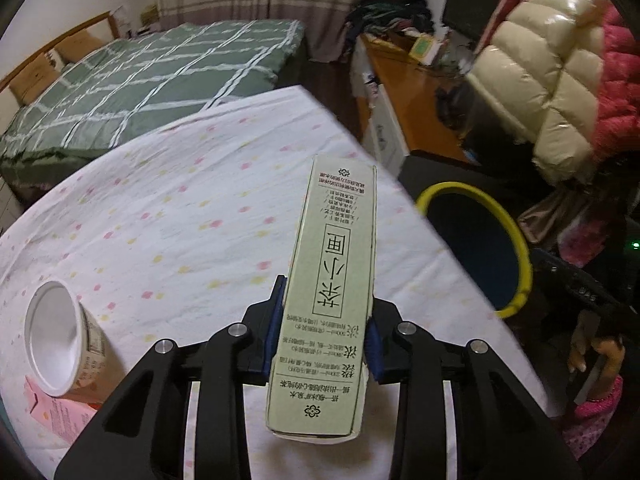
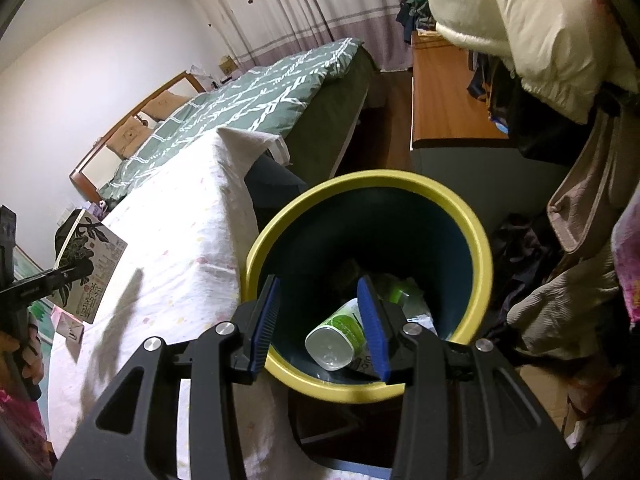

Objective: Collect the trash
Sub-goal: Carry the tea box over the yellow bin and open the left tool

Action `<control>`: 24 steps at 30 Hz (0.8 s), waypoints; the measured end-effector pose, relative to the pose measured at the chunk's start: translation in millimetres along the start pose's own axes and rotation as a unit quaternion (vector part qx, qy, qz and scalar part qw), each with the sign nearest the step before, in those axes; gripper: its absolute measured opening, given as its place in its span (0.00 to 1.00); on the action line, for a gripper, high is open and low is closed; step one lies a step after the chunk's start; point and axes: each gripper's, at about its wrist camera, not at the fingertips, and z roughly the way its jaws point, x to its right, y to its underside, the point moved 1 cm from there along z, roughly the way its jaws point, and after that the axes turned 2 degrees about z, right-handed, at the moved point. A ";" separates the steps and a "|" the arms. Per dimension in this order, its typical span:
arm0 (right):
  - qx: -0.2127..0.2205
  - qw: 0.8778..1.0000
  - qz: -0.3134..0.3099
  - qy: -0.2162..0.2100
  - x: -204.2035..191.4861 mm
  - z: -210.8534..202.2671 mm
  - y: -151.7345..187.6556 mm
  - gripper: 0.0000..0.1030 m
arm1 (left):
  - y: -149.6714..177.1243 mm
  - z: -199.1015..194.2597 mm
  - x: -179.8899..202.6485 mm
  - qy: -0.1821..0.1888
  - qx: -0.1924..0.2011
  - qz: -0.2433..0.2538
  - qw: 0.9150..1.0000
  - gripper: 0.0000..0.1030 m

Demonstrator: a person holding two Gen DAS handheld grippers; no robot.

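The left gripper (image 1: 326,334) was clamped on a long pale green cardboard carton (image 1: 332,292) printed with black characters; both blue pads pressed its narrow sides near its lower half. The carton stood raised above the table covered by a white cloth with pink and yellow dots (image 1: 180,208), its far end pointing toward the table's far edge. In the right wrist view the same carton (image 2: 90,266) appeared at the left edge, showing a face with a dark leaf print, held off the cloth.

On the cloth at the lower left of the left wrist view lay a white paper cup (image 1: 60,328) on its side, mouth toward the camera, resting against a flat pink carton (image 1: 56,412).

The round bin with a yellow rim and dark blue inside (image 2: 486,248) stood just beside the table's right edge, below the cloth level. The right gripper (image 2: 322,322) hung over the bin's mouth with its jaws partly apart and nothing between the pads. Inside the bin lay a white bottle with a green label (image 2: 336,338) among other pieces of rubbish.

A bed with a green checked cover (image 1: 132,92) stood beyond the table
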 end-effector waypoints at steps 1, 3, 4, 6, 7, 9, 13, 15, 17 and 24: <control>0.004 1.000 -0.001 0.000 -0.4 -4.3 0.4 0.38 | -2.1 -3.5 8.1 0.005 0.003 0.004 1.000 0.33; 0.014 1.000 -0.004 0.004 0.8 -15.5 0.7 0.38 | -5.5 -8.6 27.1 0.018 0.010 0.016 1.000 0.33; 0.019 1.000 -0.006 0.007 1.7 -21.9 0.8 0.38 | -7.9 -10.2 36.9 0.024 0.013 0.022 0.999 0.33; 0.029 0.999 -0.010 0.015 3.4 -31.0 0.7 0.38 | -11.6 -10.6 59.7 0.039 0.016 0.037 0.998 0.33; 0.035 0.999 -0.015 0.021 5.0 -38.5 1.9 0.38 | -13.4 -8.9 72.6 0.048 0.016 0.045 0.998 0.33; 0.042 0.998 -0.021 0.031 8.2 -50.1 5.0 0.38 | -17.7 -4.0 96.0 0.059 0.015 0.059 0.996 0.33; 0.047 0.997 -0.028 0.049 19.3 -67.8 13.3 0.38 | -26.4 16.9 138.4 0.082 0.006 0.076 0.994 0.33; 0.049 0.997 -0.020 0.053 29.3 -76.2 18.8 0.38 | -31.1 28.7 157.6 0.089 0.001 0.083 0.993 0.33; 0.049 0.997 -0.012 0.054 38.4 -81.9 22.3 0.38 | -36.1 42.9 175.3 0.090 -0.006 0.088 0.992 0.33; 0.045 0.998 0.005 0.051 57.3 -86.8 30.9 0.38 | -47.3 91.0 204.1 0.083 -0.032 0.087 0.992 0.33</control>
